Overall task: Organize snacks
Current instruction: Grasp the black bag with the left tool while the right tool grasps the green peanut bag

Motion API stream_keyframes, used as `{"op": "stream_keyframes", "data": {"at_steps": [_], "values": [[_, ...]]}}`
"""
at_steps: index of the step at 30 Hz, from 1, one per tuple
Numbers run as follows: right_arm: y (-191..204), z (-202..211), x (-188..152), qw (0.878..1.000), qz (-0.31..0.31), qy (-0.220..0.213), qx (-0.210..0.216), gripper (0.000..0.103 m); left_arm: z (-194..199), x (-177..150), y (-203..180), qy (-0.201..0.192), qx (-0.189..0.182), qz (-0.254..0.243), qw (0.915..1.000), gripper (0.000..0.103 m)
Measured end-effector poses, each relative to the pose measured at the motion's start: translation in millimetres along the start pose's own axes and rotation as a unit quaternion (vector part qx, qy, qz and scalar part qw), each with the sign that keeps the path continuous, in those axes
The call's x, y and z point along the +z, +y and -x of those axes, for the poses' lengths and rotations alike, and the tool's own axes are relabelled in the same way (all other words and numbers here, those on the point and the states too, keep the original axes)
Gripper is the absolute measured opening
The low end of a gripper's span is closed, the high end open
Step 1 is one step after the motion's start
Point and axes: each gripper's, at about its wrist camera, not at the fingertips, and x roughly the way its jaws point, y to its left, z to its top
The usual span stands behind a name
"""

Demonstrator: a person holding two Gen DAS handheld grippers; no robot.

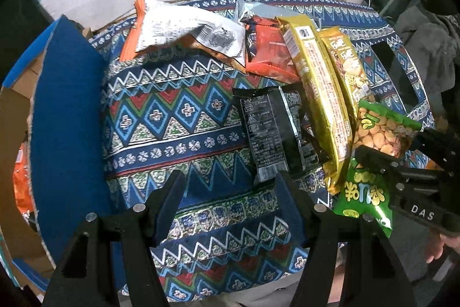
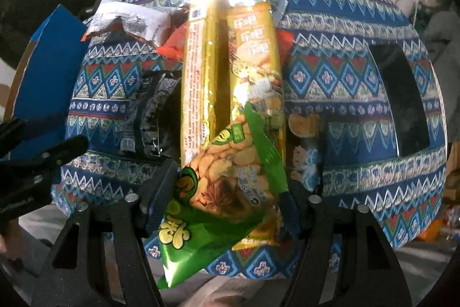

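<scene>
Item: green snack bag [image 2: 218, 192], a foil pouch of broad beans with a clear window. It is found between the fingers of the right hand-held gripper [image 2: 227, 200], its printed lower end hanging nearer the camera than the fingertips, its top lying over the gold packets ahead. The right jaws stand about half apart with the bag filling the gap; both pads appear to bear on its sides, so a grip is judged likely, though firm pressure cannot be confirmed.

Item: left hand-held gripper [image 1: 230, 186]. Its jaws are held about half open and empty above the patterned cloth of the table [image 1: 172, 111]. The black packet [image 1: 270, 134] lies just ahead, towards its right finger.

Items ahead of both grippers: two long gold packets [image 2: 230, 71] laid side by side; beyond them an orange packet [image 1: 267, 53] and a crumpled white-backed packet [image 1: 187, 28]. A blue box flap [image 1: 69, 117] stands well to the left of the left gripper.

Handling, as judged: the green bag is light, soft and air-filled, its film slick and crackly. The contents are brittle, so hard squeezing is to be avoided. Hold is best taken at the flat sealed edge or across the narrow body, where the film can be pinched without slipping. The gold packets are stiffer and are better taken mid-length.
</scene>
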Motion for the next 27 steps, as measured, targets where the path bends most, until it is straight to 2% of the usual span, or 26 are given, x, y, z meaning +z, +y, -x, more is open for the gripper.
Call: {"op": "stream_keyframes", "data": {"at_steps": [4, 7, 9, 21, 27], "values": [[2, 3, 2, 1.0, 0.026, -0.014, 0.002, 0.038, -9, 7, -5, 0.007, -0.003, -0.002, 1.0, 0.067], [0, 5, 7, 0.999, 0.039, -0.016, 0.013, 0.032, -15, 14, -8, 0.012, -0.009, 0.001, 0.9999, 0.069], [-2, 7, 10, 0.999, 0.045, -0.024, 0.012, 0.031, -19, 19, -10, 0.012, -0.013, 0.007, 0.9998, 0.074], [-13, 11, 39, 0.995, 0.066, -0.065, 0.024, 0.026, -50, 39, -16, 0.035, -0.039, 0.052, 0.9973, 0.079], [-18, 6, 50, 0.995, 0.064, -0.069, 0.044, 0.026, -67, 42, -24, 0.053, -0.041, 0.046, 0.9967, 0.079]]}}
